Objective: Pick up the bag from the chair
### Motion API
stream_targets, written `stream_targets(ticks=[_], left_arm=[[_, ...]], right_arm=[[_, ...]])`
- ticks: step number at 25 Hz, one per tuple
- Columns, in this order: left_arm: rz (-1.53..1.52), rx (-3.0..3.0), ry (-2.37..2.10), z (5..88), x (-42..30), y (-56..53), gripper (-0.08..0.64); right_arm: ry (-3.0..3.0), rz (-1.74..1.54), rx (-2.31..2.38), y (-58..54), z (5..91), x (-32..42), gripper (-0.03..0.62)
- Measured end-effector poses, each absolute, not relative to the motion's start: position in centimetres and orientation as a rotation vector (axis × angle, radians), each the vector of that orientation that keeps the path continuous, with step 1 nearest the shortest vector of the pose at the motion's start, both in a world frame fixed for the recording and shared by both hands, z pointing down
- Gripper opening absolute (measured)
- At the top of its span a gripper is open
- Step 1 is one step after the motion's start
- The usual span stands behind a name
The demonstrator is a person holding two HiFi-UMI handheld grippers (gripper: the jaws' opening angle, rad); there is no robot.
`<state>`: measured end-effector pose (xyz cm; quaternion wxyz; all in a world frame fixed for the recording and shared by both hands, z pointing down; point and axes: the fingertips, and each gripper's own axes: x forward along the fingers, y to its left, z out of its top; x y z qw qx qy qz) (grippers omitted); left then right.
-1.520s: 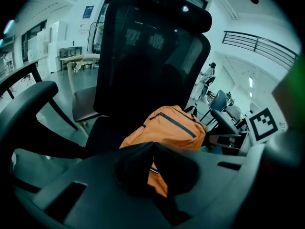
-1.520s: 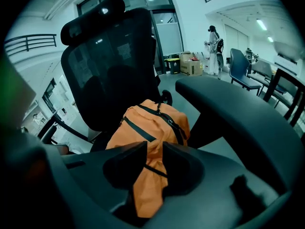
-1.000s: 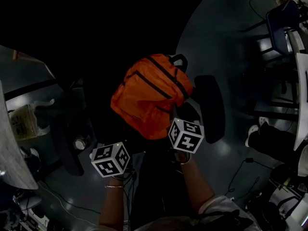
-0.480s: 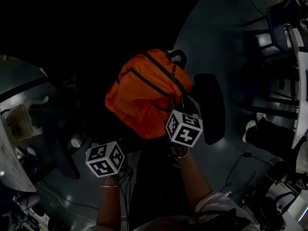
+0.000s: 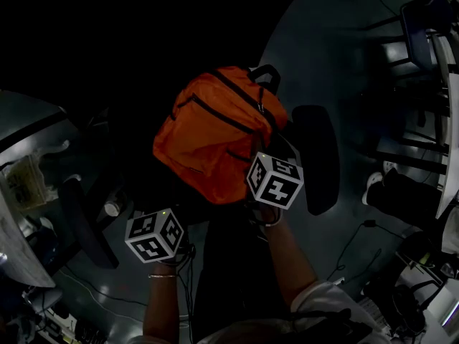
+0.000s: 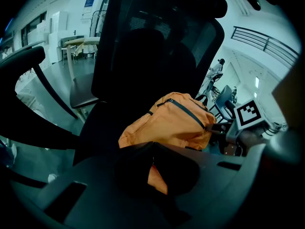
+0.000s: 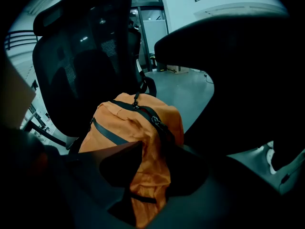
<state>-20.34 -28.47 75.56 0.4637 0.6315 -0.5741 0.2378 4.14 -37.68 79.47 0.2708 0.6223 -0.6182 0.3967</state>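
Note:
An orange backpack [image 5: 215,135] with black zips and a black top handle lies on the seat of a black office chair [image 5: 315,156]. My right gripper [image 5: 258,158] is at the bag's near right corner. In the right gripper view the bag [image 7: 128,123] runs down between the jaws, and the right gripper [image 7: 150,171] is shut on its orange fabric. My left gripper [image 5: 159,210] hangs apart from the bag, in front of the seat's near left side. In the left gripper view the left gripper [image 6: 152,151] has its tips together, and the bag [image 6: 171,123] shows beyond them.
The chair's mesh backrest [image 7: 81,66] rises behind the bag, with an armrest [image 5: 82,221] on the left. A desk [image 5: 21,185] stands far left. Another chair [image 5: 423,20] is at top right. A person's shoe [image 5: 376,185] and floor cables [image 5: 366,228] lie to the right.
The bag and the right gripper at its corner have shifted slightly up and to the left. The left gripper has drifted a little left and down.

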Motion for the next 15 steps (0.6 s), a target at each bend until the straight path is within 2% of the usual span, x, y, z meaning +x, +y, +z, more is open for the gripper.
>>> stream_targets(ticks=[7,15], left_arm=[[0.582,1.534,-1.418,76.05,-20.80,-28.56,0.014],[0.573,1.522,-1.430,75.61,-20.83,-28.41,0.014]], right_arm=[[-1.681,1.093,1.640,-38.33,80.21,3.44,0.093],[-1.695,1.064,1.618,-38.30,79.72,3.50,0.078]])
